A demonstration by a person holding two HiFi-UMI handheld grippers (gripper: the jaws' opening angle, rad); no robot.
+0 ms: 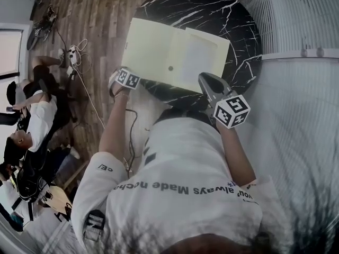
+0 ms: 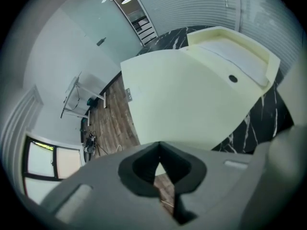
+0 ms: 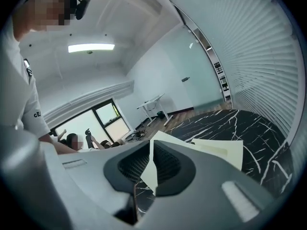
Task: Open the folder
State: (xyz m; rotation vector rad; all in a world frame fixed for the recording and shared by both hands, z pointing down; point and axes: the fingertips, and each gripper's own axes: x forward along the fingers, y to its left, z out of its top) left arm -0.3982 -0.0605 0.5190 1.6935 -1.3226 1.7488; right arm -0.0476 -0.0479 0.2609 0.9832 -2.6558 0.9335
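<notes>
Right gripper view: right tongs pinched tight on folder edge; left tongs closed, empty, near folder.

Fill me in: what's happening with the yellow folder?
A person works two handheld tongs over a pale yellow folder lying on a black marble table. The right tongs are pinched shut on the folder's near edge. The left tongs, shut and empty, hang just off its near left corner without touching it. The folder is not opened yet.
</notes>
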